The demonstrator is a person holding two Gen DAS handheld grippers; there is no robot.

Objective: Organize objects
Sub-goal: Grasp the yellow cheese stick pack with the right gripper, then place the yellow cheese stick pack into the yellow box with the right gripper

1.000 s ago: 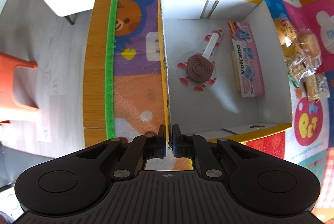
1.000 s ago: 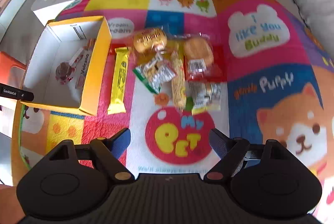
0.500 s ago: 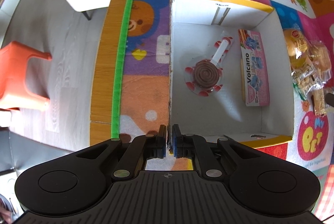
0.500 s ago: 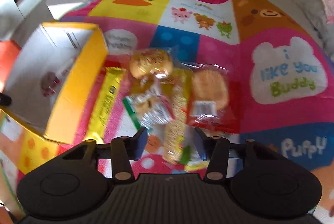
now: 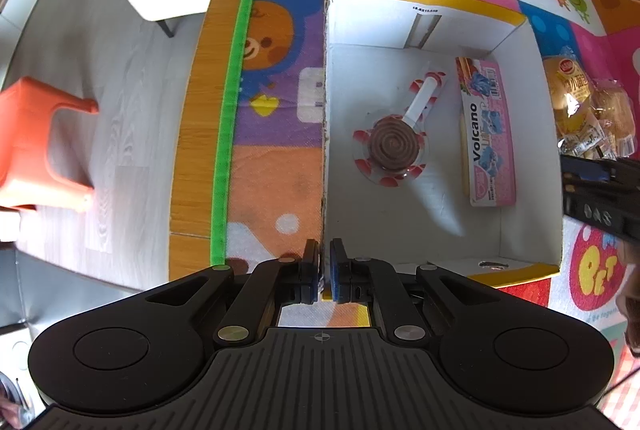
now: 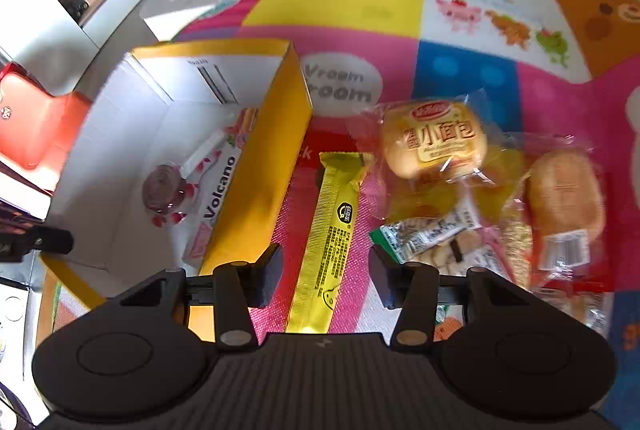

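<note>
Right wrist: one yellow bar between closing, untouching fingers; left fingers pinching box wall.

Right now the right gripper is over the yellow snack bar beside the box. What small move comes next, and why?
Probably lower the right gripper a little further and close on the yellow snack bar. Its jaws have just been closing, yet the bar lies between the fingers with gaps on both sides, so nothing is gripped. The left gripper is clamped on the yellow box wall, steadying it, and there is room inside.
</note>
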